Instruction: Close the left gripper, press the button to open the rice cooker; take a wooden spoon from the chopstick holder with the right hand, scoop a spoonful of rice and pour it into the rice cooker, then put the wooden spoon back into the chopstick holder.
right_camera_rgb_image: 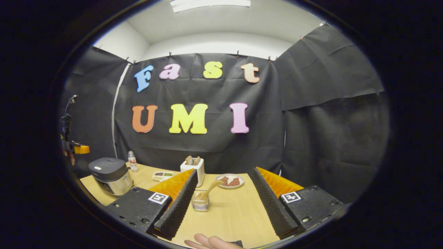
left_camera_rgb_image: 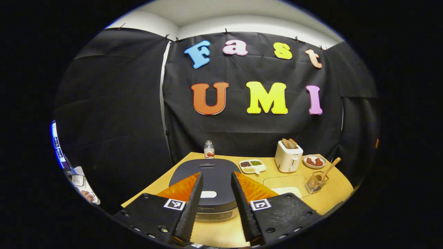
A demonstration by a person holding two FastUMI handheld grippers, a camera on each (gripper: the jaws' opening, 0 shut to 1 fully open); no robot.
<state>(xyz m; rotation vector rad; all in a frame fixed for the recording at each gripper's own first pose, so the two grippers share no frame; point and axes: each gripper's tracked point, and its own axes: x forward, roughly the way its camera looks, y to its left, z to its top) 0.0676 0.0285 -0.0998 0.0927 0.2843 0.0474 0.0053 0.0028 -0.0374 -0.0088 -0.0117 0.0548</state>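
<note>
Rice cooker [left_camera_rgb_image: 209,186] is sitting lid-down and closed on the wooden table [left_camera_rgb_image: 225,231], directly ahead of my left gripper [left_camera_rgb_image: 217,207]. I am holding that gripper's fingers partly apart, nothing between them, framing the cooker's lid and its pale button [left_camera_rgb_image: 208,194] in the left gripper view. Not touching the cooker, as far as I can tell.

Right gripper [right_camera_rgb_image: 226,204] is hanging over the near table edge with its fingers spread wide, gripping nothing. The chopstick holder [right_camera_rgb_image: 200,202] is standing between them farther off, just beside my left finger, with the wooden spoon [right_camera_rgb_image: 209,190] leaning in it, handle tilting up to the right. A fingertip of my hand [right_camera_rgb_image: 211,242] is showing at the bottom of the right gripper view.

Behind the holder, a white toaster [right_camera_rgb_image: 193,166] with bread slices is standing beside a plate [right_camera_rgb_image: 229,181] of reddish food. A divided dish [left_camera_rgb_image: 252,166] and a small bottle [left_camera_rgb_image: 209,150] are sitting near the cooker's back. A clear tray [left_camera_rgb_image: 285,185] with something white in it is lying between cooker and holder.
</note>
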